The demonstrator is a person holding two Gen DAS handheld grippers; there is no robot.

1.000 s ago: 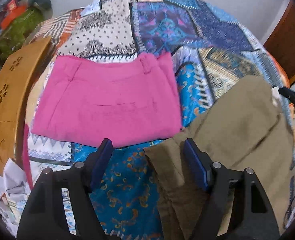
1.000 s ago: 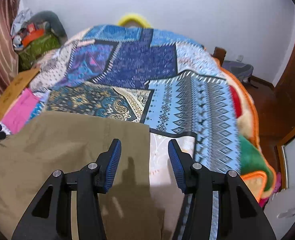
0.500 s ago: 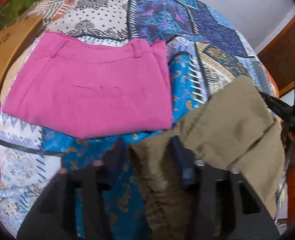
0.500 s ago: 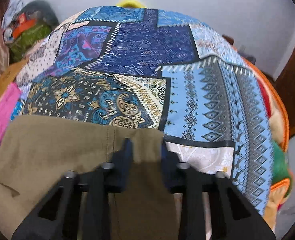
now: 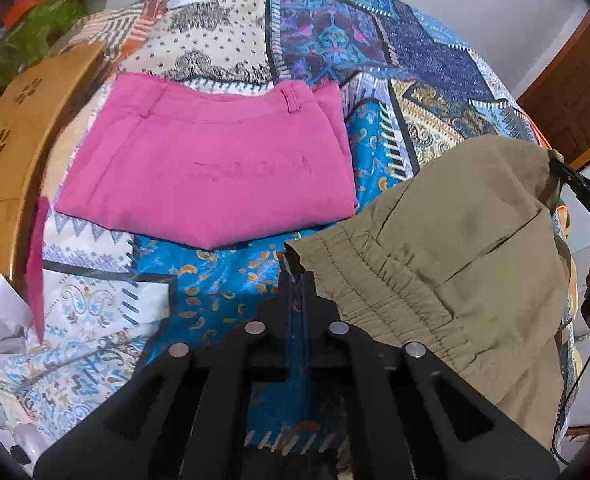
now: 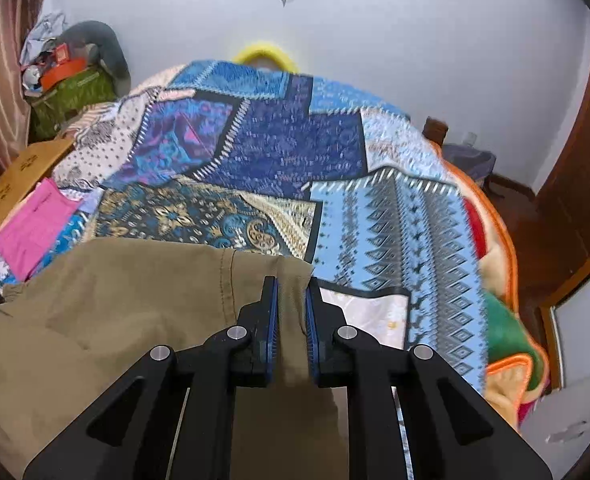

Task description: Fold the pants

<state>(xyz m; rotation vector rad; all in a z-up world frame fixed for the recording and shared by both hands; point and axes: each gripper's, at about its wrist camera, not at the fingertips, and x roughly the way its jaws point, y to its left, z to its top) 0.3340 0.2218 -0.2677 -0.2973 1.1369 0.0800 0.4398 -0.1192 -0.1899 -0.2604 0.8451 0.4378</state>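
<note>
1. The olive pants (image 5: 447, 240) are seen spread over the patchwork quilt (image 5: 335, 40) on the bed, on its near right part in the left wrist view.
2. The left gripper (image 5: 301, 276) is seen closed, its fingers (image 5: 291, 292) pressed together on the corner of the gathered elastic waistband of the pants.
3. The right gripper (image 6: 291, 284) is seen clamped on the pants (image 6: 115, 300); a fold of olive cloth near a stitched seam is pinched between the blue pads (image 6: 273, 320).
4. The cloth between the two grip points is seen raised off the quilt (image 6: 287, 152) and creased into a ridge.
5. The right gripper's black frame (image 5: 579, 188) is visible at the far edge of the pants in the left wrist view.
6. Folded pink pants (image 5: 215, 164) are noted flat on the quilt, just beyond the left gripper and beside the olive pants, apart from them.
7. A wooden board (image 5: 11, 152) with flower cut-outs is noted at the left edge of the bed.
8. A green bag (image 6: 71, 96) with items heaped on it is seen against the wall in the far left corner.
9. A yellow ring (image 6: 265, 54) is seen behind the far edge of the bed.
</note>
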